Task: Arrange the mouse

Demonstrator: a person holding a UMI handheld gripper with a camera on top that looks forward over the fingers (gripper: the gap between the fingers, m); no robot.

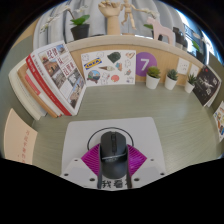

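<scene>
A black computer mouse [113, 148] lies lengthwise between my fingers, its front pointing away from me. My gripper [113, 152] is shut on it: the magenta pads [90, 160] press on its left and right sides with no gap showing. Under the mouse is a white mat [80, 135] with dark printed characters along its near edge, lying on the pale green desk [40, 135]. I cannot tell whether the mouse rests on the mat or is held just above it.
An open magazine [55, 80] leans at the left. Picture cards [108, 66] and a purple card with a 7 [147, 66] stand against the back wall. Three small potted plants [171, 76] and a dark book [207, 85] stand at the right.
</scene>
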